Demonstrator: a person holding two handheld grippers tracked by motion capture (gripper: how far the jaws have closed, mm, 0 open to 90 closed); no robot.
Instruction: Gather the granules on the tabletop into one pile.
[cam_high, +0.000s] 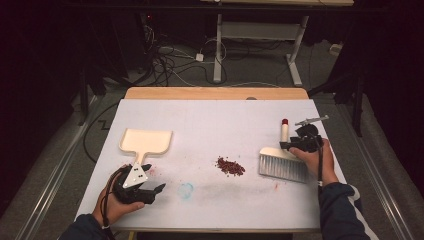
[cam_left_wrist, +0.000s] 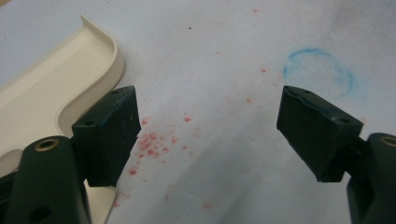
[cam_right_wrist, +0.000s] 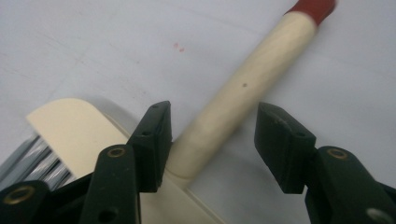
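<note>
A cream dustpan (cam_high: 146, 141) lies flat at the table's left, its handle toward me. My left gripper (cam_high: 154, 177) rests just right of that handle, open, with bare table between its fingers (cam_left_wrist: 208, 135); the dustpan (cam_left_wrist: 46, 93) lies beside its left jaw. A hand brush (cam_high: 282, 165) lies at the right, bristles toward me, with its cream, red-tipped handle (cam_high: 285, 131) pointing away. My right gripper (cam_right_wrist: 212, 140) straddles the brush handle (cam_right_wrist: 243, 93) near its base. The left pad sits against the wood, the right pad stands off it, so it is open.
A small heap of dark red crumbs (cam_high: 230, 166) sits mid-table between dustpan and brush. Faint red specks (cam_left_wrist: 152, 142) and a blue ring mark (cam_left_wrist: 320, 70) stain the white table cover (cam_high: 215, 125). Behind the table are cables and a desk frame.
</note>
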